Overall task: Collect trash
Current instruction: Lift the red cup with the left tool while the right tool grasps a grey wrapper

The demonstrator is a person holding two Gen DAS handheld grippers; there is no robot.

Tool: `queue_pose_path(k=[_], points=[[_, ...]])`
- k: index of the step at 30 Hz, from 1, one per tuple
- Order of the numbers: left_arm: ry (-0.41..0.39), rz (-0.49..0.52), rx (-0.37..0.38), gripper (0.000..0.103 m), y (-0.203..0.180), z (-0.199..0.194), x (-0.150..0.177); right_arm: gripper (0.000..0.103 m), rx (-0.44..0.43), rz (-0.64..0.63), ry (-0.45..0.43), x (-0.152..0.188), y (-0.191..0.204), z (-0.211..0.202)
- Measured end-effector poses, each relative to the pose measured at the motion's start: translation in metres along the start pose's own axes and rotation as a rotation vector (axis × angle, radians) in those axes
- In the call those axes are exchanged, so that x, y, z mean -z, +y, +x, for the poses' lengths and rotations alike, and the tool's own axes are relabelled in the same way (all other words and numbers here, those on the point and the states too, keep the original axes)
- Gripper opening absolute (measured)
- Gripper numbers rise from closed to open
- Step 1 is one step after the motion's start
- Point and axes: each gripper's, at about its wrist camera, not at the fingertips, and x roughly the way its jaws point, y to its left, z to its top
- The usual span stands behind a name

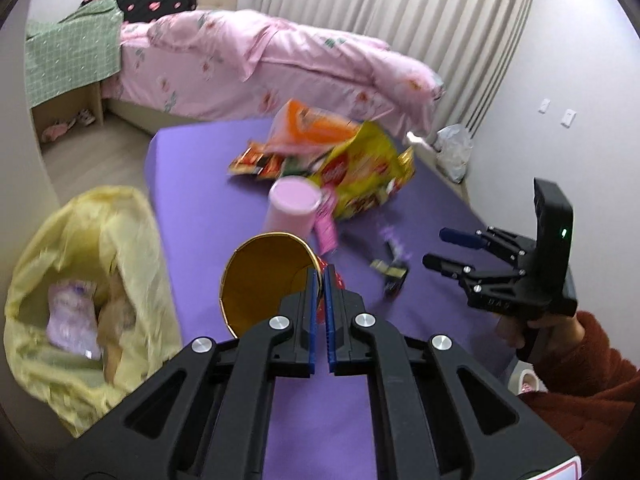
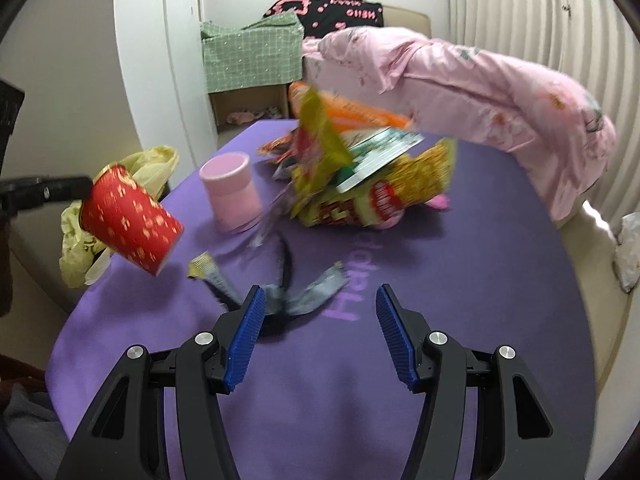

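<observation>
My left gripper (image 1: 320, 276) is shut on the rim of a red paper cup (image 1: 264, 280) with a gold inside, held tilted over the purple table's left part; the same red paper cup (image 2: 130, 220) shows in the right wrist view, hanging above the table edge. A yellow trash bag (image 1: 80, 280) with wrappers inside gapes at the left beside the table. My right gripper (image 2: 320, 316) stands open just above small torn wrappers (image 2: 316, 296) on the purple cloth. A pink cup (image 2: 231, 192) stands upright near a heap of snack bags (image 2: 372, 176).
The purple-covered table (image 2: 440, 320) has a bed with a pink quilt (image 1: 260, 60) behind it. A green-checked cloth covers a shelf (image 1: 68, 60) at the back left. A white plastic bag (image 1: 454, 150) lies on the floor by the curtain. A red-brown sleeve (image 1: 580, 368) holds the right gripper.
</observation>
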Motion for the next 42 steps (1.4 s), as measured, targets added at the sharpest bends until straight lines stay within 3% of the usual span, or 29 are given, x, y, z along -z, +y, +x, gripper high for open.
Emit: queue_pose_path(k=[5, 8, 11, 22, 26, 42], points=[[-0.01, -0.048, -0.026, 0.003, 0.019, -0.006, 0.017, 0.051, -0.049, -0.011, 0.054, -0.001, 0.018, 0.029], [-0.005, -0.075, -0.033, 0.004, 0.029, -0.008, 0.022, 0.031, -0.078, -0.012, 0.092, -0.001, 0.021, 0.042], [0.005, -0.081, -0.045, 0.004, 0.033, -0.009, 0.027, 0.018, -0.12, 0.015, 0.085, 0.001, 0.017, 0.04], [0.017, -0.073, -0.043, 0.01, 0.027, 0.001, 0.027, 0.017, -0.076, 0.022, 0.027, 0.007, -0.006, 0.012], [-0.006, -0.025, -0.067, 0.004, 0.013, -0.002, 0.021, 0.017, -0.057, 0.023, 0.006, 0.007, -0.01, 0.005], [-0.102, 0.084, -0.117, 0.004, -0.027, -0.039, 0.002, 0.017, -0.068, -0.012, -0.139, -0.015, 0.002, -0.045]])
